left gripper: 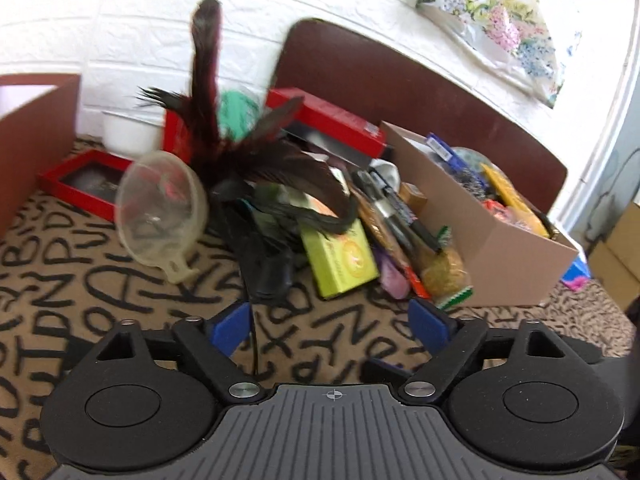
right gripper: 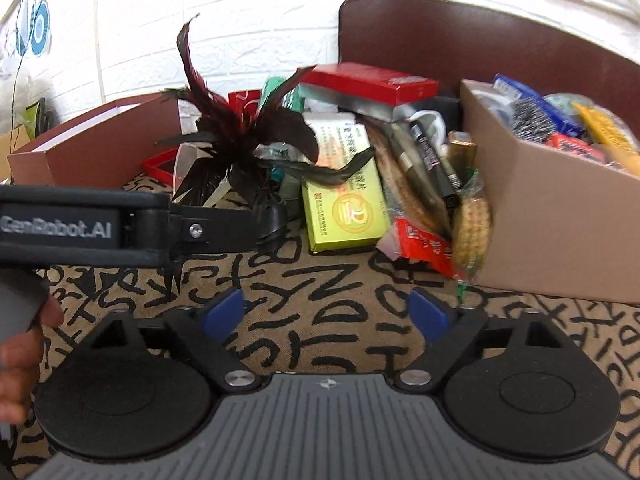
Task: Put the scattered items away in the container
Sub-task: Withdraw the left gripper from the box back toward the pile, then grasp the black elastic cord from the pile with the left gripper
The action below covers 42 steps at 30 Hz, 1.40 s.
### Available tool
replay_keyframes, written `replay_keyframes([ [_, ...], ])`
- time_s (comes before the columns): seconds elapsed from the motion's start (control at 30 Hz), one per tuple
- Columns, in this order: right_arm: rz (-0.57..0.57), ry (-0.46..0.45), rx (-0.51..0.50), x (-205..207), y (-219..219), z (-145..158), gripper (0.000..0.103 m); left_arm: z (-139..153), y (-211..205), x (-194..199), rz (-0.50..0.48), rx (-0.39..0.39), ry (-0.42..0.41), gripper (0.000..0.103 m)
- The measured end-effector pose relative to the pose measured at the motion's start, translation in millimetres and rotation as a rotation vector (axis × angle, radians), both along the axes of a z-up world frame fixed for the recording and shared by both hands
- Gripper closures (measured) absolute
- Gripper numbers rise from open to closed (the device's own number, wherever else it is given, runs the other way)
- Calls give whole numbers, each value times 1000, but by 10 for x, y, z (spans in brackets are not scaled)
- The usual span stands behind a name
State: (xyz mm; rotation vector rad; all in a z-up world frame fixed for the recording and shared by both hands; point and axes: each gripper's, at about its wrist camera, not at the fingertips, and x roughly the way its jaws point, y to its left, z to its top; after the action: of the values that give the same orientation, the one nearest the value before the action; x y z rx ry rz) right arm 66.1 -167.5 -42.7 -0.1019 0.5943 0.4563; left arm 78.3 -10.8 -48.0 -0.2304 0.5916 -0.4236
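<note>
A pile of loose items lies on the lettered cloth: a dark red-black feather toy (left gripper: 248, 148), a green box (left gripper: 340, 256), markers (left gripper: 396, 208), a wrapped corn cob (left gripper: 442, 270) and a clear funnel (left gripper: 162, 208). A brown cardboard box (left gripper: 480, 240), full of items, stands to the right. My left gripper (left gripper: 330, 326) is open, just short of the pile, with the feather toy's thin black stick running down past its left finger. My right gripper (right gripper: 324, 314) is open and empty over the cloth. The left gripper's body (right gripper: 120, 224) shows in the right wrist view beside the feathers (right gripper: 240, 136).
Red boxes (left gripper: 332, 120) and a red tray (left gripper: 84, 184) sit behind the pile. A white bowl (left gripper: 128, 132) is at the back. A brown open box (right gripper: 100, 148) stands at left. A dark chair back (left gripper: 400, 88) and a white brick wall are behind.
</note>
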Motion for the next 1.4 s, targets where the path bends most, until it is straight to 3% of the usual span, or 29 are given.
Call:
replay_keyframes([
  [0.2,37,2,-21,158,139,-19,32,22,-183,151,-36,22,-15,17],
  [0.3,48,2,-22,230,172,-18,34,141,-141,125,-62,-53,-7,20],
  [0.37,57,10,7,262,162,-11,36,254,-120,41,-56,-48,-38,23],
  [0.43,75,23,54,277,140,15,36,335,-61,-29,-66,-54,-64,23],
  [0.67,114,30,88,213,142,73,36,481,154,-92,-87,-189,-52,20],
  [0.8,117,24,88,212,169,54,39,420,64,22,-81,-137,-61,20],
  [0.97,148,59,83,363,275,-44,51,104,60,424,7,-90,52,31],
  [1.13,161,80,75,506,401,-144,55,-98,141,708,90,-61,104,32],
  [1.23,157,81,78,628,466,-168,56,-164,155,824,103,-45,115,33],
  [1.4,147,73,82,778,585,-207,56,-251,153,1002,78,-32,143,45],
])
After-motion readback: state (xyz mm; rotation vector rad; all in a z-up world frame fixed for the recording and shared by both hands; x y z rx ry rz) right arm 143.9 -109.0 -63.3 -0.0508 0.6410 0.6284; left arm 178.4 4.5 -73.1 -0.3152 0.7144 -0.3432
